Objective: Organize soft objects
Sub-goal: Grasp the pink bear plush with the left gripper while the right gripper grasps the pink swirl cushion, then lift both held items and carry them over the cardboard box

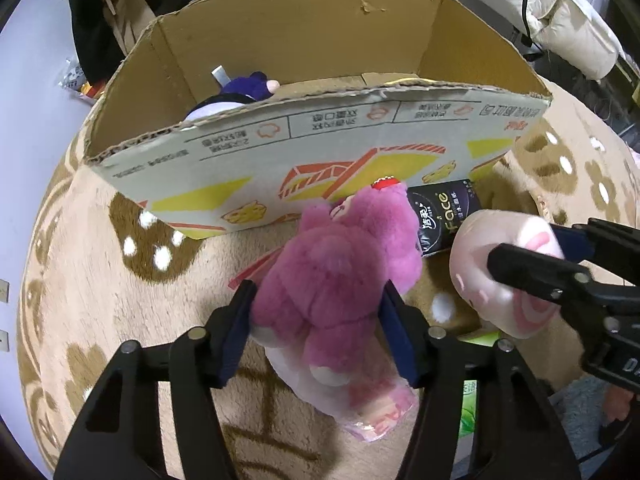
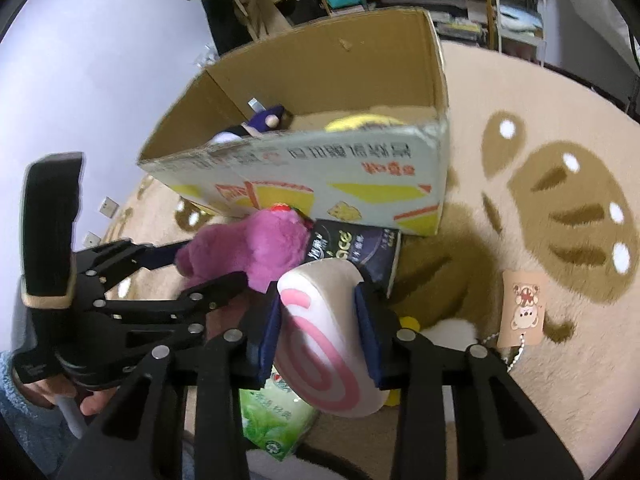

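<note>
You are clamping a magenta plush bear (image 1: 340, 264) between the blue pads of your left gripper (image 1: 318, 322), its body running lengthwise away from the camera, head toward 12 o'clock and feet toward 6, just short of the printed cardboard box (image 1: 304, 148). At 3 o'clock in the left wrist view, your right gripper (image 2: 318, 322) is reaching in from the side, pinching a pale pink swirl-roll cushion (image 2: 332, 340) whose spiral end is facing the right wrist camera. A dark tissue pack (image 1: 442, 216) lettered "Face" is lying against the box's foot, between the two toys; the Chinese print on the box wall is reading upside down. A green tissue pack (image 2: 276, 416) is sitting beneath the cushion. Inside the box, a purple plush (image 1: 244, 90) is resting at 11 o'clock. Everything is lying on a beige patterned rug (image 1: 120, 280). Your left hand (image 2: 48, 394) is gripping its handle at 8 o'clock in the right wrist view.
</note>
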### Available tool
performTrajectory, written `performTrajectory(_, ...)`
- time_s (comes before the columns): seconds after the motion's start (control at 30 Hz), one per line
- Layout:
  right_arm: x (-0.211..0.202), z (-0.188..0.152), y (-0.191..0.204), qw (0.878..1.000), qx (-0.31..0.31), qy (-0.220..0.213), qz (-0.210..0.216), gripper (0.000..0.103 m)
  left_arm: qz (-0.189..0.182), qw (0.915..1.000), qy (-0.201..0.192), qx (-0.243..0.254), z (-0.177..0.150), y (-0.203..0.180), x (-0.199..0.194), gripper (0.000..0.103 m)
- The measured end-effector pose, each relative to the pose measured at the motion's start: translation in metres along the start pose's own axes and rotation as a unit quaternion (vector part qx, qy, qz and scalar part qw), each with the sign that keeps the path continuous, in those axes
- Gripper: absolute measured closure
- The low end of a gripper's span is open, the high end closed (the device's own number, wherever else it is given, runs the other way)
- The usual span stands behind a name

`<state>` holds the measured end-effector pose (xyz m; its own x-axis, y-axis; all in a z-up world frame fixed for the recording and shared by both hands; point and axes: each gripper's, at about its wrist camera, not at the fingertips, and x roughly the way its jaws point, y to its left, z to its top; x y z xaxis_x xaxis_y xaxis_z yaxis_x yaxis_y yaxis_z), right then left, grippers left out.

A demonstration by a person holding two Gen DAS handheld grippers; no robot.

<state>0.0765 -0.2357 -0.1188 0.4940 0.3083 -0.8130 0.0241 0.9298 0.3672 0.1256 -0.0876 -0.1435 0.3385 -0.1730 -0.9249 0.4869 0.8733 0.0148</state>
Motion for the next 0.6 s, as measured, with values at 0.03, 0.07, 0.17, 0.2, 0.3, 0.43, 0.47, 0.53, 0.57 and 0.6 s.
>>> performTrajectory(0.03, -0.003, 0.0, 0.0, 1.0, -0.001, -0.004, 0.001, 0.067, 0.002, 1.0, -0.002, 0.001, -0.002, 0.0, -0.003, 0.045)
performTrajectory(0.07, -0.008, 0.0, 0.001, 1.0, -0.005, -0.012, 0.002, 0.068, 0.003, 1.0, -0.004, 0.003, -0.004, 0.002, -0.006, 0.046)
performTrajectory(0.17, -0.019, 0.001, 0.002, 0.999, -0.011, -0.033, 0.003, 0.068, 0.007, 0.9999, -0.012, 0.0, -0.015, -0.008, -0.017, 0.046)
performTrajectory(0.2, -0.02, 0.001, 0.003, 0.999, -0.012, -0.037, 0.002, 0.068, 0.008, 0.9999, -0.015, -0.003, -0.018, -0.007, -0.022, 0.046)
performTrajectory(0.3, -0.03, 0.002, 0.005, 0.998, -0.018, -0.059, -0.001, 0.068, 0.01, 0.9996, -0.023, -0.008, -0.023, 0.003, -0.034, 0.046)
performTrajectory(0.43, -0.035, 0.003, 0.011, 0.996, -0.026, -0.084, -0.007, 0.068, 0.013, 0.999, -0.039, -0.019, -0.035, 0.007, -0.051, 0.046)
performTrajectory(0.47, -0.038, 0.003, 0.013, 0.995, -0.029, -0.091, -0.009, 0.068, 0.016, 0.9986, -0.044, -0.023, -0.037, 0.006, -0.055, 0.046)
performTrajectory(0.53, -0.042, 0.003, 0.017, 0.994, -0.035, -0.105, -0.015, 0.068, 0.023, 0.9979, -0.054, -0.028, -0.036, 0.003, -0.059, 0.046)
performTrajectory(0.57, -0.046, 0.003, 0.019, 0.992, -0.04, -0.116, -0.018, 0.068, 0.027, 0.9973, -0.061, -0.031, -0.037, 0.002, -0.064, 0.046)
performTrajectory(0.6, -0.05, 0.004, 0.019, 0.991, -0.043, -0.122, -0.02, 0.068, 0.033, 0.9965, -0.069, -0.033, -0.038, 0.0, -0.069, 0.046)
